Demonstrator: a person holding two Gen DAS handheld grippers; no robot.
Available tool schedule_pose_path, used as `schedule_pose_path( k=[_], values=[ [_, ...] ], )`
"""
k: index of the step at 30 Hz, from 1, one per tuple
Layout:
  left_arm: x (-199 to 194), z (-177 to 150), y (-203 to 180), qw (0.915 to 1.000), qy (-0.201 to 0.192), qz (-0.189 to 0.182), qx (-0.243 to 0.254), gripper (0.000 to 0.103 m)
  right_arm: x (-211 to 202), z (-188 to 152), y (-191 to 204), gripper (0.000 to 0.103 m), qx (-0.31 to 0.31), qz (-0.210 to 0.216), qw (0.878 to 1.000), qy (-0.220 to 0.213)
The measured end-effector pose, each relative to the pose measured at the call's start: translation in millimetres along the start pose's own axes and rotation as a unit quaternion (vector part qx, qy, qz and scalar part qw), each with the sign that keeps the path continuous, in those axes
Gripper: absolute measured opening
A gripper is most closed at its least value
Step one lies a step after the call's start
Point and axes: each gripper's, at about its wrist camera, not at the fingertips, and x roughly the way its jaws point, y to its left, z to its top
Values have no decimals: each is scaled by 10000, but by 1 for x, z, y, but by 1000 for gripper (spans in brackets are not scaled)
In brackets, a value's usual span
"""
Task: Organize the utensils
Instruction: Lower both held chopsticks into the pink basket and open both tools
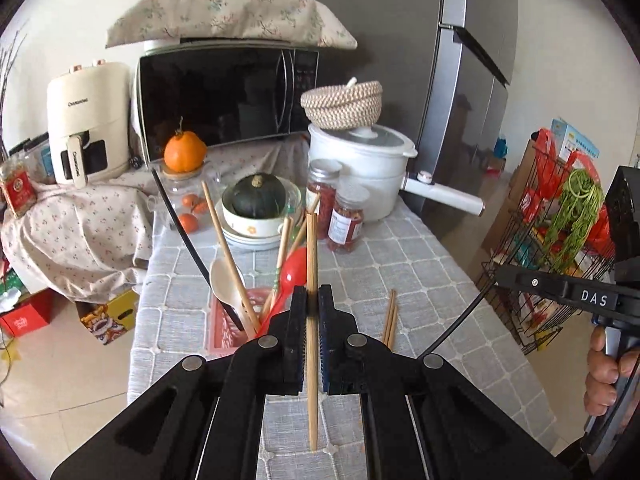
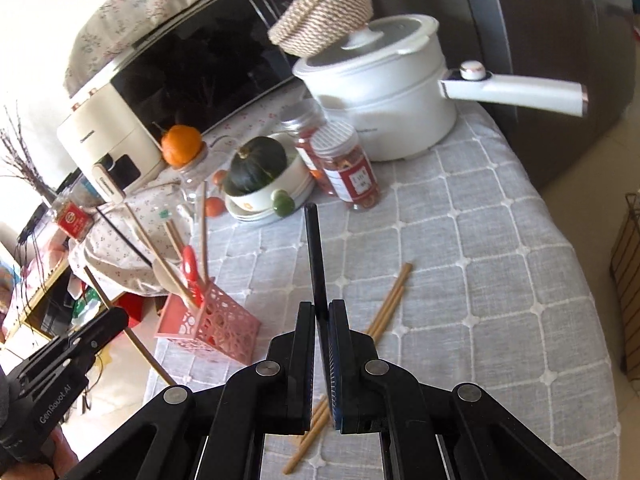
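Note:
My left gripper (image 1: 313,294) is shut on a wooden chopstick (image 1: 311,264), held upright just right of the pink utensil basket (image 1: 228,332). The basket holds a red spoon (image 1: 294,270), a cream spoon (image 1: 224,280), a black chopstick (image 1: 180,224) and wooden chopsticks. My right gripper (image 2: 321,308) is shut on a black chopstick (image 2: 314,256), held upright above the table, right of the basket (image 2: 208,326). Two wooden chopsticks (image 2: 390,300) lie on the grey tablecloth under it; they also show in the left wrist view (image 1: 390,320).
Behind the basket stand a bowl with a green squash (image 1: 258,196), two red-filled jars (image 1: 346,220), a white pot (image 1: 360,168) with a long handle, a microwave (image 1: 224,100) and an air fryer (image 1: 86,120). A wire rack (image 1: 552,248) stands right of the table.

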Motion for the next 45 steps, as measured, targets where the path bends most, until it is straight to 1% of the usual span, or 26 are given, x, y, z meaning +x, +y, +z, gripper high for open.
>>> schedule_pose_path(
  k=[3, 5, 9, 12, 15, 20, 23, 26, 29, 32, 35, 37, 38, 40, 42, 43, 44, 45],
  values=[
    [-16, 10, 11, 9992, -362, -72, -174, 5, -9, 2, 22, 5, -348, 84, 9991, -227],
    [-27, 17, 19, 9973, -638, -110, -341, 5, -12, 3, 33, 5, -461, 183, 9982, -323],
    [-45, 25, 29, 9907, -1260, -35, -505, 5, -17, 6, 51, 5, -600, 387, 9963, -488],
    [-58, 29, 37, 9846, -1635, 54, -618, 5, -18, 7, 60, 5, -635, 548, 9948, -573],
    [-61, 30, 44, 9785, -1914, 231, -727, 5, -17, 7, 65, 5, -643, 628, 9943, -578],
    [-49, 27, 59, 9707, -2132, 466, -1006, 5, -10, 5, 65, 5, -608, 623, 9951, -474],
    [-34, 26, 65, 9713, -2045, 531, -1091, 5, -9, 3, 63, 5, -594, 600, 9954, -451],
    [-17, 25, 69, 9728, -1916, 708, -1088, 5, -7, 3, 61, 5, -591, 573, 9957, -429],
    [0, 21, 75, 9741, -1790, 795, -1132, 5, -5, 1, 61, 5, -586, 566, 9959, -395],
    [19, 17, 80, 9771, -1570, 758, -1220, 5, -3, 1, 61, 5, -589, 592, 9957, -397],
    [41, 13, 83, 9823, -1237, 703, -1221, 6, -4, 2, 62, 5, -592, 633, 9952, -447],
    [55, 11, 85, 9859, -949, 617, -1230, 7, -5, 3, 64, 5, -588, 679, 9947, -502],
    [59, 10, 87, 9857, -879, 604, -1305, 7, -6, 3, 65, 5, -581, 702, 9944, -536],
    [65, 8, 90, 9865, -666, 431, -1433, 9, -7, 5, 67, 5, -562, 755, 9937, -608],
    [69, 8, 92, 9872, -389, 367, -1500, 16, -8, 6, 72, 5, -545, 810, 9930, -664],
    [68, 7, 92, 9872, -336, 341, -1522, 23, -8, 8, 74, 5, -546, 827, 9926, -702],
    [65, 7, 92, 9871, -306, 346, -1533, 33, -8, 9, 77, 5, -548, 844, 9921, -745],
    [62, 6, 91, 9873, -250, 384, -1523, 38, -9, 11, 80, 5, -552, 864, 9916, -784]
  ],
)
